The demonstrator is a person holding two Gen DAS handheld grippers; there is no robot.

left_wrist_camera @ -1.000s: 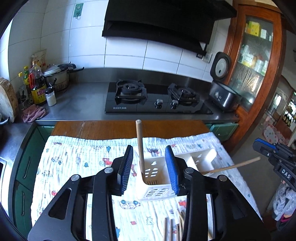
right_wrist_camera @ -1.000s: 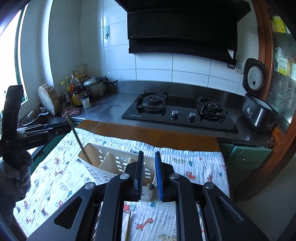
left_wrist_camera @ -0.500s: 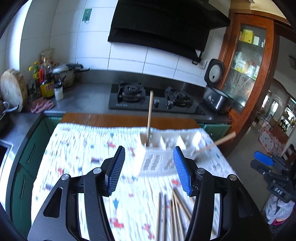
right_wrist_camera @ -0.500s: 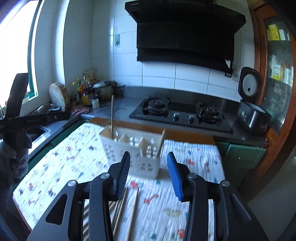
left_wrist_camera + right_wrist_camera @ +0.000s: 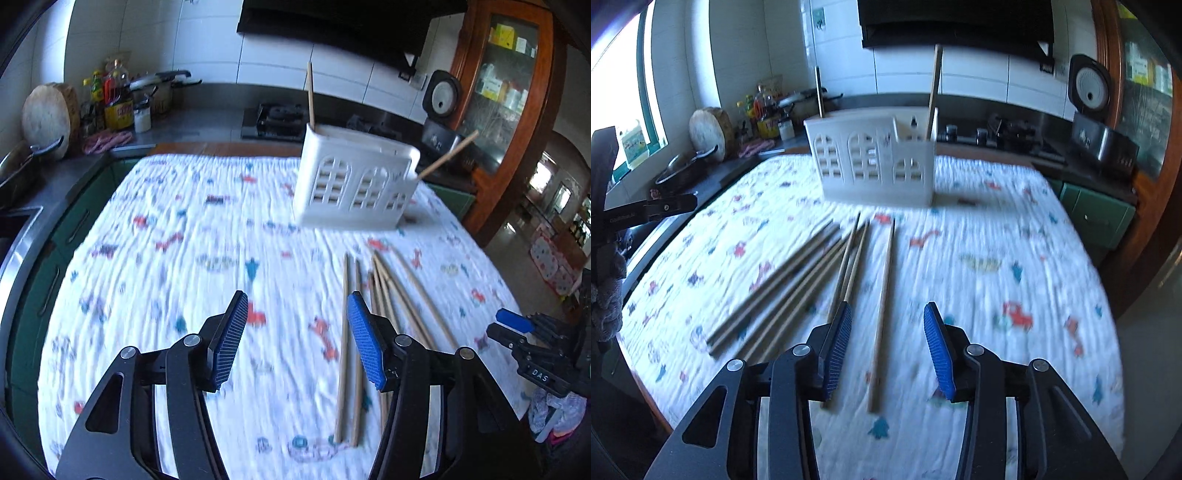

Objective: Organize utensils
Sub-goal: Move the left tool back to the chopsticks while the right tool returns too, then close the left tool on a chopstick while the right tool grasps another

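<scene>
A white slotted utensil holder [image 5: 354, 184] stands on the patterned cloth [image 5: 166, 258], with two wooden chopsticks standing in it, one at each end; it also shows in the right wrist view [image 5: 875, 162]. Several loose wooden chopsticks [image 5: 373, 306] lie on the cloth in front of it, also in the right wrist view [image 5: 820, 273]. My left gripper [image 5: 295, 336] is open and empty above the cloth, just left of the chopsticks. My right gripper [image 5: 886, 343] is open and empty, low over a single chopstick [image 5: 882, 306] that lies between its jaws.
A steel counter with a gas stove [image 5: 280, 114], bottles [image 5: 114, 99], a pot and a round chopping block [image 5: 48, 114] runs behind the table. A rice cooker [image 5: 1100, 122] and wooden cabinet [image 5: 509, 92] stand at the right. The table's edges drop off left and right.
Both grippers have pulled back from the holder and dropped toward the loose chopsticks. The right gripper, nearly shut a second ago, has opened wide; the left has opened wider too.
</scene>
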